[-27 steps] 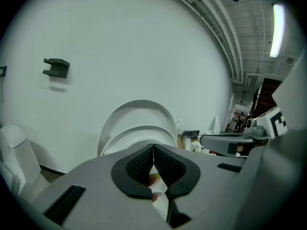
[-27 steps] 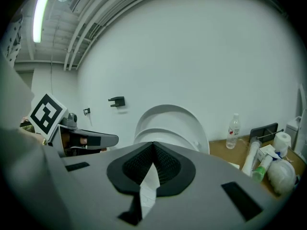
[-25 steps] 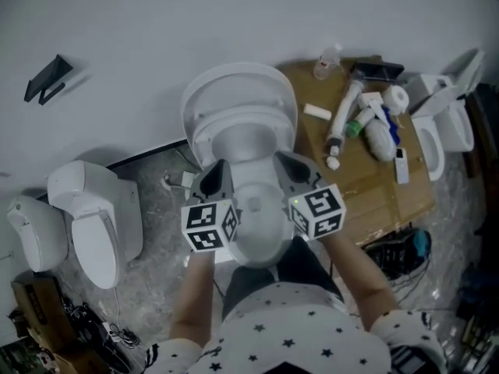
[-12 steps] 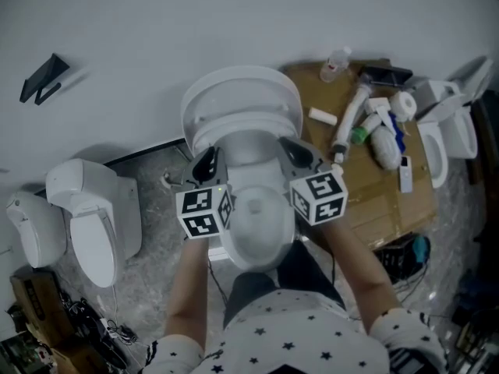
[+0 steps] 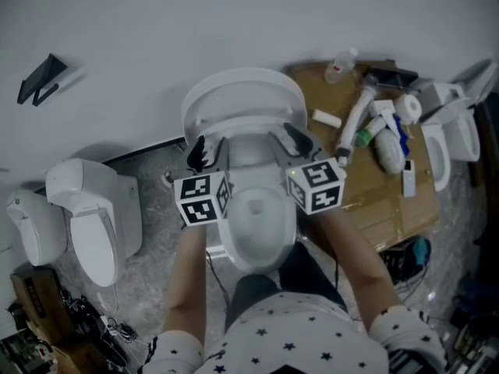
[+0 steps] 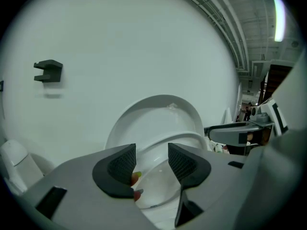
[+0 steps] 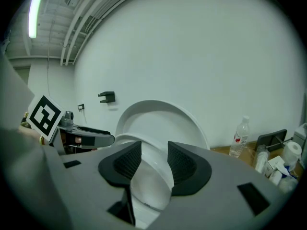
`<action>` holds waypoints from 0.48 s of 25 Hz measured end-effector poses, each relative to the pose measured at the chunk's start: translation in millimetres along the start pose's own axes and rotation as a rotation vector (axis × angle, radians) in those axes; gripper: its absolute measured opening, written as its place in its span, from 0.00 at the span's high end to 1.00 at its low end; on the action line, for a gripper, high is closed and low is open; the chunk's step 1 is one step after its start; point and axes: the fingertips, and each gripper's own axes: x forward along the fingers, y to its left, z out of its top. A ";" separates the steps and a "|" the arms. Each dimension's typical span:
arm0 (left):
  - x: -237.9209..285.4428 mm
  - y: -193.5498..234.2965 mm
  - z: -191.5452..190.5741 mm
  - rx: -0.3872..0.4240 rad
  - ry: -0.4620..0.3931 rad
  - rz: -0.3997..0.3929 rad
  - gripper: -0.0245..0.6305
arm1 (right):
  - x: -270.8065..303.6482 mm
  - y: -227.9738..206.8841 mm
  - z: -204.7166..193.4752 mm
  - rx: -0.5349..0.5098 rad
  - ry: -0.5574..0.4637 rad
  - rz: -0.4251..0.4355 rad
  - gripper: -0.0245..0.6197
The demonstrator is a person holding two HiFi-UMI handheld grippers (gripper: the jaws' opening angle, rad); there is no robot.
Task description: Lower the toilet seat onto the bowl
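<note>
— Forward toward the wall, that is how the left hand-held gripper and the right hand-held gripper are sitting compared with a second ago. Their jaws, pressed together back then, are now opening.

— Is anything standing between them?

— On the left one the ribbed pads are standing apart. The curved edge of the toilet seat is showing through the gap, and the pads are not pressing on it. On the right one the jaws are spreading too. The white seat edge is running down through that gap, with neither pad squeezing it.

— So where is the seat resting?

— It is not lying on the bowl. It is standing tilted up just in front of the lid, which is leaning back against the white wall.

— And the person?

— Seen from the head view, the left marker cube and the right marker cube are hovering over the bowl's two sides. Bare forearms are reaching in from a star-patterned shirt.

— What is lying around the toilet?

— To the right, a brown counter is carrying a clear bottle and several white tubes. To the left, a second white toilet is sitting on the speckled floor. A black bracket is hanging on the wall above it.
</note>
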 end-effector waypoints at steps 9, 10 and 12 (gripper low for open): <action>20.7 7.7 3.6 0.032 0.025 0.012 0.59 | 28.9 -6.5 -1.3 -0.058 0.050 0.008 0.65; 22.9 8.1 4.2 0.031 0.027 0.012 0.59 | 31.2 -6.8 -1.6 -0.063 0.054 0.010 0.65; 26.5 7.8 4.3 0.035 0.033 0.010 0.59 | 35.1 -7.1 -3.6 -0.069 0.063 0.013 0.65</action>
